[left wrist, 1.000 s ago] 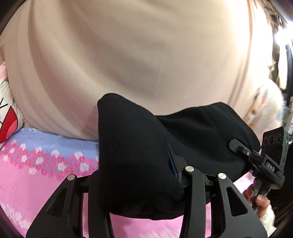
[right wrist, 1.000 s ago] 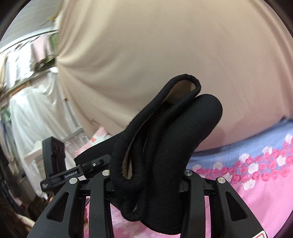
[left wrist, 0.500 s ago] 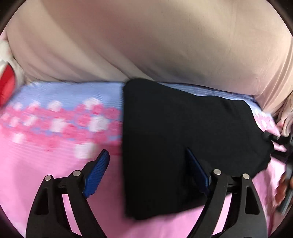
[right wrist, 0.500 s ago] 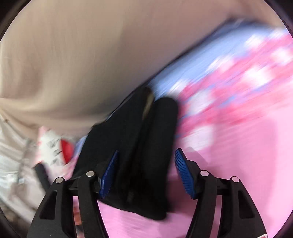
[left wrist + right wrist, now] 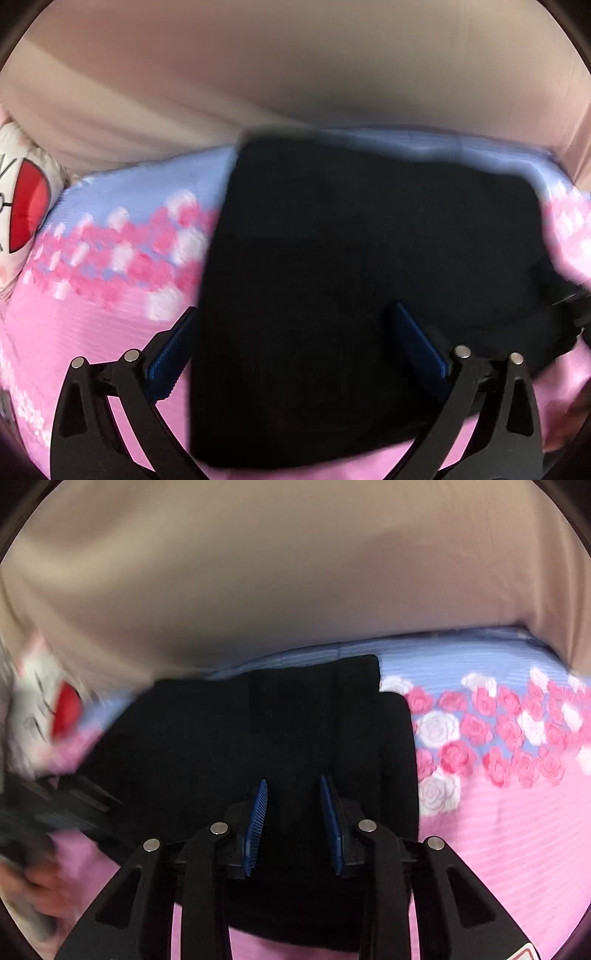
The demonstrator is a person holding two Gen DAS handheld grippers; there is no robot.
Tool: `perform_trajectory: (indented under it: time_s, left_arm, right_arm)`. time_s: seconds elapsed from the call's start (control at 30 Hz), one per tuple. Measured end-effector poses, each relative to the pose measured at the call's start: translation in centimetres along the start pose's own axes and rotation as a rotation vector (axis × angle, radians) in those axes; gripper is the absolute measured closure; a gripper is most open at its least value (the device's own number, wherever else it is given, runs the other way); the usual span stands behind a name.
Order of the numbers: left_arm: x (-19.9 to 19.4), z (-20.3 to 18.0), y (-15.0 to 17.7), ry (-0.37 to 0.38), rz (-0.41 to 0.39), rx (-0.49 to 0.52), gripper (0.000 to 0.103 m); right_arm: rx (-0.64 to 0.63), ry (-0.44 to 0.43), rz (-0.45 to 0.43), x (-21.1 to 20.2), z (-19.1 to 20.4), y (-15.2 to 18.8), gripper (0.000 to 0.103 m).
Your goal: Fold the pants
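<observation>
The black pants (image 5: 369,258) lie folded into a flat block on the pink flowered bed sheet (image 5: 92,314). My left gripper (image 5: 291,314) hovers over their near left part, its jaws opening wide, and the blue pads (image 5: 166,358) touch nothing. In the right wrist view the pants (image 5: 258,731) spread out under my right gripper (image 5: 293,783). Its jaws are closing, with a narrow gap left between the blue pads (image 5: 256,812). The black cloth shows through that gap from below, and neither pad presses on it.
A beige curtain (image 5: 295,74) hangs right behind the bed's far edge. A white and red cartoon pillow (image 5: 26,214) lies at the far left. The sheet (image 5: 517,830) lies bare to the right of the pants. A hand (image 5: 33,886) shows at the lower left edge.
Both grippers came down and let go of the bunched pants, which now lie flat on the sheet. The left jaws spread wide; the right jaws opened, then narrowed again.
</observation>
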State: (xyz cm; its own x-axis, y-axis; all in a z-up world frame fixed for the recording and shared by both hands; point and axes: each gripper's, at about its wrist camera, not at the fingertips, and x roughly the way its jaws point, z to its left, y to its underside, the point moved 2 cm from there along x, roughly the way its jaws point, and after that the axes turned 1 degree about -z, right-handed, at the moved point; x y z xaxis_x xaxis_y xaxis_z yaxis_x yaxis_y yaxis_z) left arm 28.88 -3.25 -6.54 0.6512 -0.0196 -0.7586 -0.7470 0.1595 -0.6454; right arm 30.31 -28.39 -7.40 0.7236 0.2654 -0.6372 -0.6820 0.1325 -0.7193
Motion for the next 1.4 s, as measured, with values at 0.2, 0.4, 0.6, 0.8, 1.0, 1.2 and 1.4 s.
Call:
perform_trajectory:
  time_s: [0.2, 0.4, 0.6, 0.8, 1.0, 1.2, 1.4]
  left_arm:
    - [-3.3, 1.1, 0.6, -0.029, -0.021, -0.040, 0.005]
    - [-9.8, 0.8, 3.1, -0.091, -0.094, -0.005, 0.005]
    - [-14.8, 0.7, 6.2, -0.046, -0.102, -0.014, 0.005]
    - [-16.7, 1.1, 8.3, -0.030, -0.124, -0.028, 0.005]
    - [-18.2, 1.4, 10.6, -0.021, -0.147, -0.029, 0.005]
    - [-19.8, 1.1, 12.8, -0.055, -0.217, -0.003, 0.005]
    - [-20.4, 1.1, 14.4, -0.017, -0.232, -0.011, 0.005]
  right_arm:
    - [0.066, -0.010, -0.032, -5.0, 0.8, 0.1, 0.061]
    - [0.044, 0.001, -0.111, -9.8, 2.9, 2.7, 0.042]
    - [0.038, 0.035, -0.124, -12.9, 3.2, 5.3, 0.032]
    - [0.049, 0.062, -0.127, -16.7, 4.2, 8.4, 0.022]
    - [0.042, 0.091, -0.126, -18.1, 5.3, 10.9, 0.019]
    - [0.053, 0.103, -0.112, -18.6, 6.0, 13.0, 0.019]
    - [0.013, 0.160, -0.136, -19.2, 7.5, 14.5, 0.018]
